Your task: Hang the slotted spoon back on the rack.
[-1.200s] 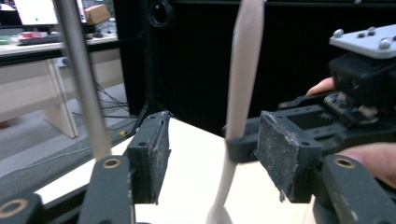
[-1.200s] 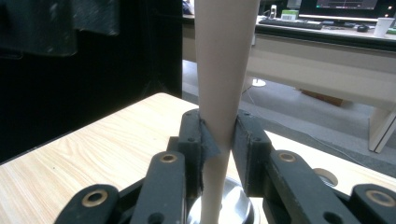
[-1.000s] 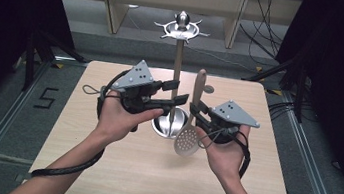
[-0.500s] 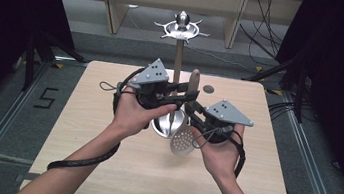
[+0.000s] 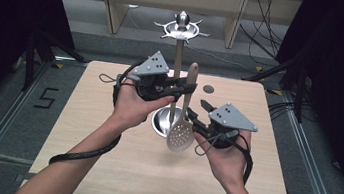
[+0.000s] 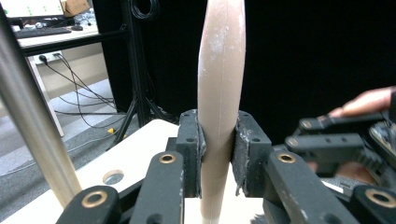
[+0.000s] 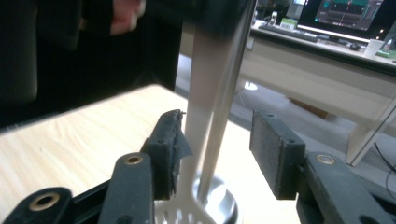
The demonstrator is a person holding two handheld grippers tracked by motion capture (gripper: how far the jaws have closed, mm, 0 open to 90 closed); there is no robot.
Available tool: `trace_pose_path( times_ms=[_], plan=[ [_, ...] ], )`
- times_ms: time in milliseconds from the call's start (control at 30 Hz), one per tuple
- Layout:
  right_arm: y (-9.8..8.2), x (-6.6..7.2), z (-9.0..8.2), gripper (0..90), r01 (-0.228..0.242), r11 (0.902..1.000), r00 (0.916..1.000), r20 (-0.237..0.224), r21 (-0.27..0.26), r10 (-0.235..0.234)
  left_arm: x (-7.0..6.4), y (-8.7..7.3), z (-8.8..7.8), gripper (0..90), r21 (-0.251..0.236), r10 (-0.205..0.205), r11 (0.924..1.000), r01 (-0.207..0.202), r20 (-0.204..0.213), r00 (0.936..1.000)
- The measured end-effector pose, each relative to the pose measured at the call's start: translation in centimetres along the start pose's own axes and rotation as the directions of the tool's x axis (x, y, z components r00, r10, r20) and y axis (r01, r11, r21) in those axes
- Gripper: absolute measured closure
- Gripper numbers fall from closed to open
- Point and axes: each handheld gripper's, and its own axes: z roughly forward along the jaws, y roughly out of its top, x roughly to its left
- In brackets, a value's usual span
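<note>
While the handover is going on, take these in order.
Stand: the landmark; hooks at its top.
Skimmer: upright, just right of the stand.
Left gripper: clamped on the skimmer's handle; I judge to lift straight.
Right gripper: jaws just opened; one pad near the handle; withdraw sideways.

- The slotted spoon looks like matt beige plastic, with a faint moulding seam and whitish scuffs along its handle.
- The stand is polished metal, its round base glossy.
- The table is pale wood with a fine grain, matt.
- The left tool has matt black plastic jaws, brass-coloured rivets and worn, rough pads.
- The right tool looks the same.
</note>
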Motion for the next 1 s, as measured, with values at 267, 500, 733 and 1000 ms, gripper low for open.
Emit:
trace_pose_path(
  times_ms=[267, 500, 733, 1000],
  plan=[
    [-3.2, -1.1, -1.2, 52.2, -0.016, 0.9974, 0.9999, 0.005, 0.070, 0.016, 1.1, 0.8, -0.4, 74.1, -0.011, -0.036, 0.9993, 0.036, -0.001, 0.9994],
    [-5.3, -2.1, -1.7, 51.2, -0.009, 0.9955, 0.9998, 0.018, 0.094, 0.008, 1.5, 1.6, -0.3, 74.1, 0.006, -0.027, 0.9996, 0.027, 0.007, 0.9996],
    [-7.1, -2.6, -2.3, 50.4, -0.051, 0.9911, 0.9983, 0.036, 0.123, 0.047, 1.9, 2.1, -0.1, 74.0, 0.017, -0.046, 0.9988, 0.046, 0.022, 0.9987],
    [-8.5, -2.9, -2.3, 50.5, -0.101, 0.9842, 0.9937, 0.062, 0.146, 0.093, 2.2, 2.5, -0.2, 74.0, 0.018, -0.056, 0.9983, 0.055, 0.028, 0.9981]
  ],
)
